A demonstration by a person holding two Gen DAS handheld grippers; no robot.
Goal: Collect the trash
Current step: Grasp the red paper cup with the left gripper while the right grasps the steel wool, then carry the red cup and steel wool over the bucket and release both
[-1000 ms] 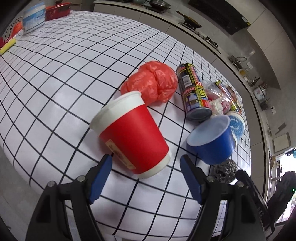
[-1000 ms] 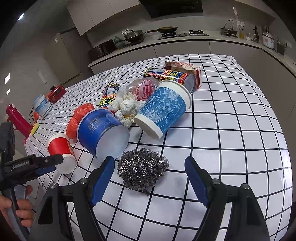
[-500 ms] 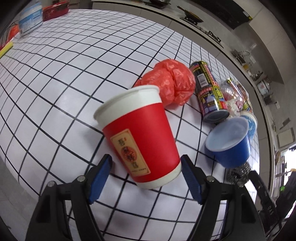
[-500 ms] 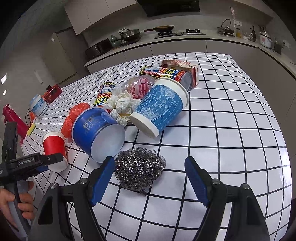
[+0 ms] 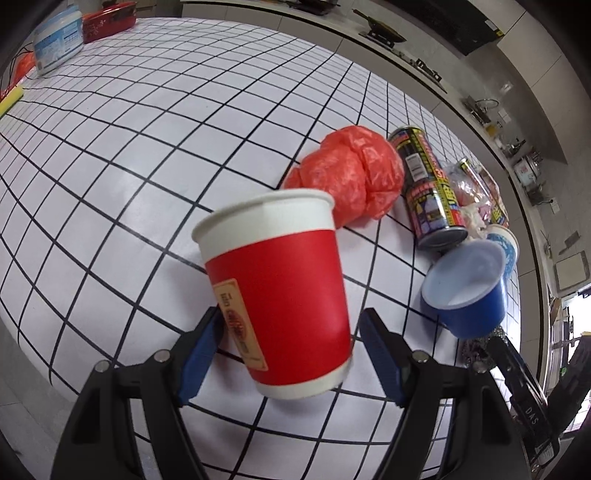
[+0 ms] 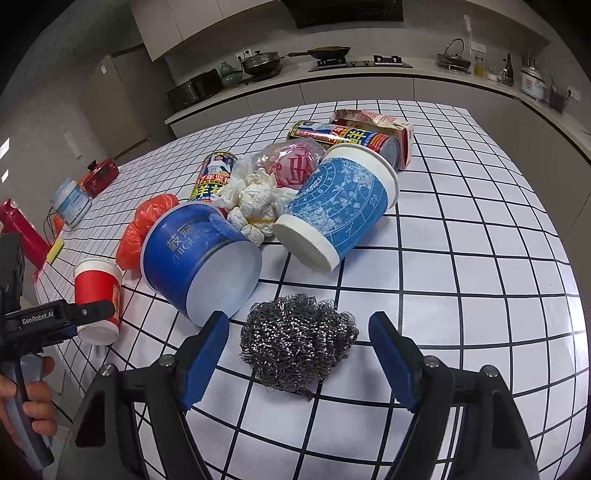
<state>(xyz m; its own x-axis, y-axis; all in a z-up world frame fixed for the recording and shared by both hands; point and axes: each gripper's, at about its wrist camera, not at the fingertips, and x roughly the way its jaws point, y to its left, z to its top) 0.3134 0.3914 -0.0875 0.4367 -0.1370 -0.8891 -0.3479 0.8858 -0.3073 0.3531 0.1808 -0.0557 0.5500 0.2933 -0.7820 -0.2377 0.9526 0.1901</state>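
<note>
A red paper cup [image 5: 277, 291] with a white rim stands between the fingers of my left gripper [image 5: 291, 354]. The left pad touches it and a small gap shows at the right pad. It also shows in the right wrist view [image 6: 98, 291]. My right gripper [image 6: 299, 354] is open around a steel wool ball [image 6: 297, 341] on the table, touching nothing. Behind lie a blue tub [image 6: 201, 258], a blue-patterned cup [image 6: 338, 206], crumpled tissues [image 6: 251, 203], a red plastic bag [image 5: 351, 170] and a can [image 5: 430, 184].
The white checked table [image 6: 461, 258] ends close to the left gripper. A second can [image 6: 343, 138] and a carton [image 6: 373, 122] lie further back. A white container [image 5: 57, 40], a red box [image 5: 109, 20] and a yellow sponge [image 5: 11, 101] sit at the far left end.
The left gripper has moved forward around the red cup, which now stands more upright between its fingers. The right gripper has moved slightly closer to the steel wool.
</note>
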